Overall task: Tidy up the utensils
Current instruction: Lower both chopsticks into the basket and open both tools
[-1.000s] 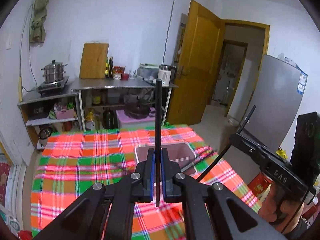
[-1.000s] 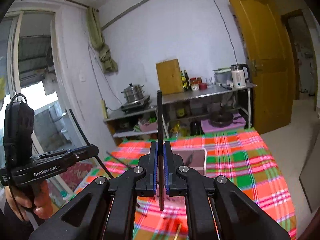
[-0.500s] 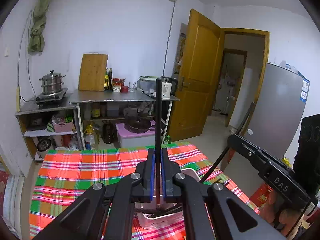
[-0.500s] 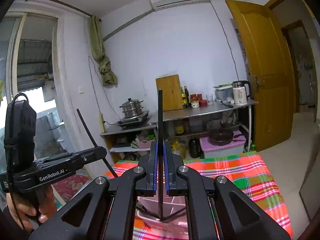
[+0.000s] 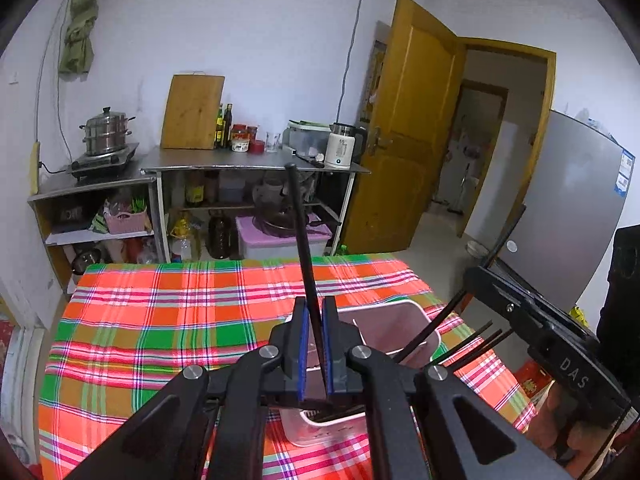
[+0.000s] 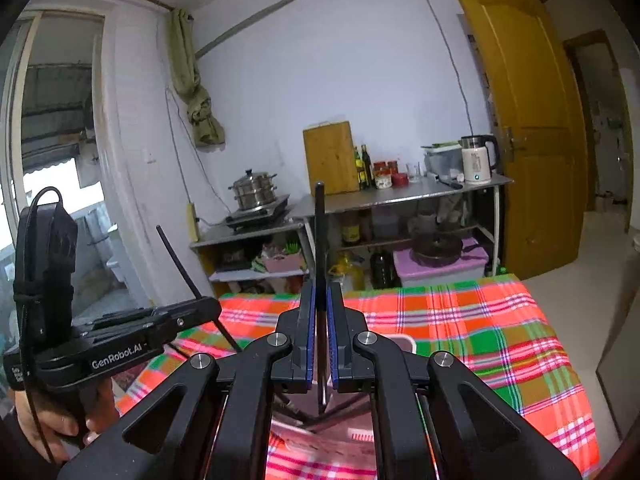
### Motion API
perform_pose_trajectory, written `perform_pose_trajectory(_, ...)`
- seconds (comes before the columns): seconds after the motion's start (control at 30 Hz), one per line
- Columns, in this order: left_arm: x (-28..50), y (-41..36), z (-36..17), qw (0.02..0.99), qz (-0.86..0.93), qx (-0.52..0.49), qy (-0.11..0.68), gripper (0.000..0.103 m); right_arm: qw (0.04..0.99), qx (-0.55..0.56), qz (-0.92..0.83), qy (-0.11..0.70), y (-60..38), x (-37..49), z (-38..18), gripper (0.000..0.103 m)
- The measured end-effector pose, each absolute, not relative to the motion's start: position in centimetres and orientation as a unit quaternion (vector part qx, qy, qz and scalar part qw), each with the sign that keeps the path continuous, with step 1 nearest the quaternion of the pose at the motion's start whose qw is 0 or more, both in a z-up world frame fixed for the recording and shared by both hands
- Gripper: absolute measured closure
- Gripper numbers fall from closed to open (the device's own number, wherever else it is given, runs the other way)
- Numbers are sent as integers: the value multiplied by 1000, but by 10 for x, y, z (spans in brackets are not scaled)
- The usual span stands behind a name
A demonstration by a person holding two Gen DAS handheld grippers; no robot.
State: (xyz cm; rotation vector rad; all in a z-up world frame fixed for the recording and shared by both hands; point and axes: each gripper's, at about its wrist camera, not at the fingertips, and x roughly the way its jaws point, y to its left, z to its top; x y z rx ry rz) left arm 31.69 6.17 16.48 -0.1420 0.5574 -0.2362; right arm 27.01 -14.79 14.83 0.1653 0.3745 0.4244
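Left gripper with a slim black chopstick leaning between slightly parted blue pads, loose or gripped unclear; right gripper pinched on another straight black chopstick. Both over a pale pink plastic utensil bin on the plaid-clothed desk. Only the left view showing more black sticks poking past the bin's rim

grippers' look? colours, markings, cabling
Both are matte black with angular linkage arms, silver pivot bolts and blue pads inside the fingers. The left gripper, seen from the right wrist, reads "GenRobot.AI" on its body, with a black box strapped on top and a black cable looping down. The right gripper, seen from the left wrist, reads "DAS".
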Motion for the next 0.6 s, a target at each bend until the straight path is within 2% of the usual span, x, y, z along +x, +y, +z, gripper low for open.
perform_pose_trajectory(0.13, 313, 62, 162, 953, -108, -67, 275, 97, 954, 67, 213, 202, -145, 270, 141, 96)
perform_pose_trajectory(0.23, 307, 66, 164, 955, -106, -70, 267, 92, 954, 58, 214, 202, -145, 265, 141, 88)
perform_pose_trajectory(0.3, 301, 67, 166, 956, -106, -73, 264, 90, 954, 57, 217, 198, -147, 261, 143, 88)
perform_pose_trajectory(0.6, 254, 74, 179, 966, -102, -71, 226, 89, 957, 57, 224, 174, -161, 225, 154, 88)
